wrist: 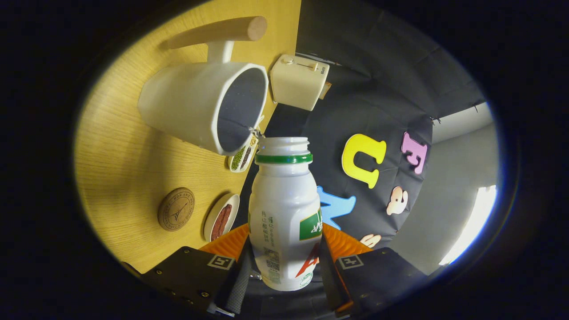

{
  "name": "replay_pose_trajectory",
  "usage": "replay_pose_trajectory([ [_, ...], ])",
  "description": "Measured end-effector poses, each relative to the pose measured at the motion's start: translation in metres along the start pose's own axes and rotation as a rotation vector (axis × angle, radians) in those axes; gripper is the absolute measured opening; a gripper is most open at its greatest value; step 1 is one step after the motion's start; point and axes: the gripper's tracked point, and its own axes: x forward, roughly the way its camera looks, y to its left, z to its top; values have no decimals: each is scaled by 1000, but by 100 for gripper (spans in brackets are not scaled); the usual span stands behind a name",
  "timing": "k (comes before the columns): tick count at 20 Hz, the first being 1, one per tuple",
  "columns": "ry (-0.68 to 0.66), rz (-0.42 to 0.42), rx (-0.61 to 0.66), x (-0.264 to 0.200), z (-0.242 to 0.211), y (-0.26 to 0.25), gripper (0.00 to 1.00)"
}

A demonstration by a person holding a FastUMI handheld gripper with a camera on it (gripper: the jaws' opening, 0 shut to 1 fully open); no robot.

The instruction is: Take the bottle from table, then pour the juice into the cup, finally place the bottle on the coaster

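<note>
My gripper is shut on a white plastic bottle with a green neck ring and no cap; both fingers press on its sides. The whole view is rolled sideways, so the bottle is tipped over. Its open mouth points toward the lip of a white cup with a dark inside and a wooden handle, which stands on the wooden table. The mouth lies just beside the cup's rim. No juice stream shows. A round wooden coaster lies on the table near the left finger, apart from the cup.
A cream toaster stands at the table's far edge beyond the cup. Two small white dishes, one with green and dark beans and one with red-brown food, sit along the table edge between the cup and the coaster.
</note>
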Motion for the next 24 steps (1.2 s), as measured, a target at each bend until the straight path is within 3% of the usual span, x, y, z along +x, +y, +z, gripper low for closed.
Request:
replay_pose_trajectory([
  [24,5,-5,-31,-1,2,-6,69],
])
